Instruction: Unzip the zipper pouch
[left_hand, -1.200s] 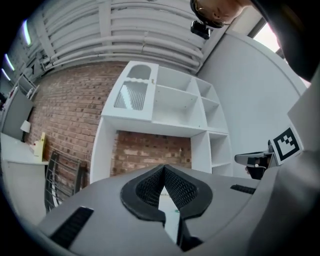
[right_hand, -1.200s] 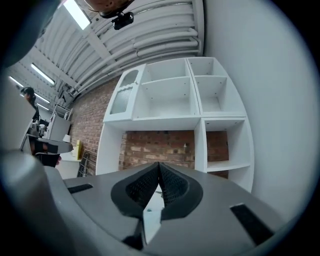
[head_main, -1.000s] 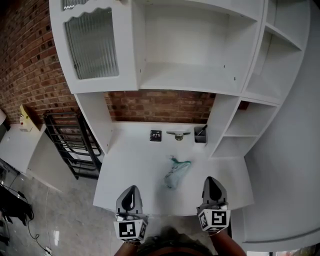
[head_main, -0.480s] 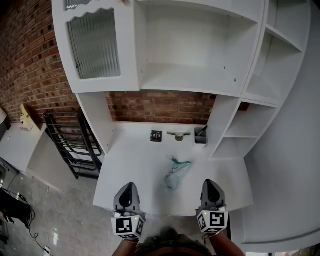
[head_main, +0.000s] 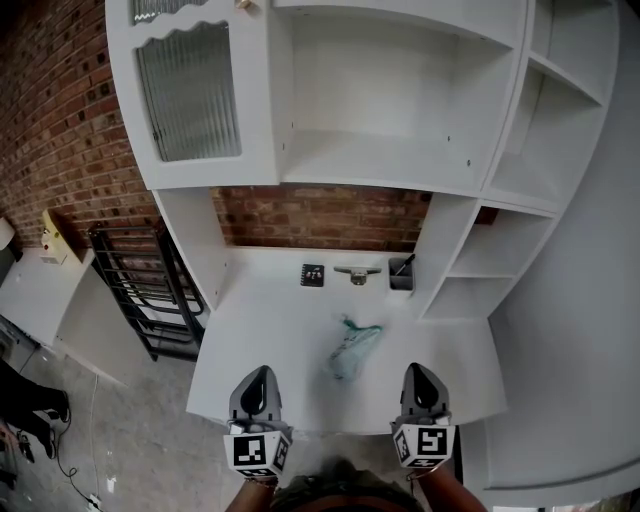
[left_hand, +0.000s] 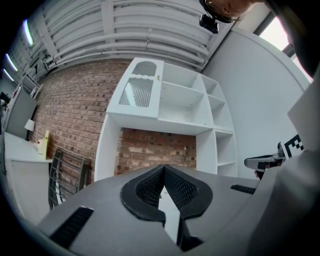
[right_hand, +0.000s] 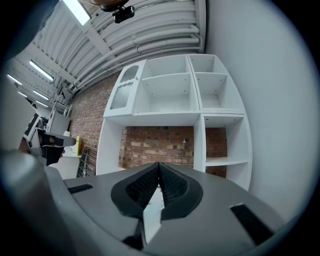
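Desk (head_main: 262, 335) front edge open both sides of the centre pouch (head_main: 350, 352); back edge blocked by black square (head_main: 312, 274), metal piece (head_main: 357, 272), cup (head_main: 401, 272); side panels (head_main: 192, 250) close off both back corners.

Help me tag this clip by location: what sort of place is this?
Probably an industrial-style studio or workshop rather than a home: an exposed brick wall, a ribbed ceiling with strip lights, and a nearly bare white shelf unit set against the brick.
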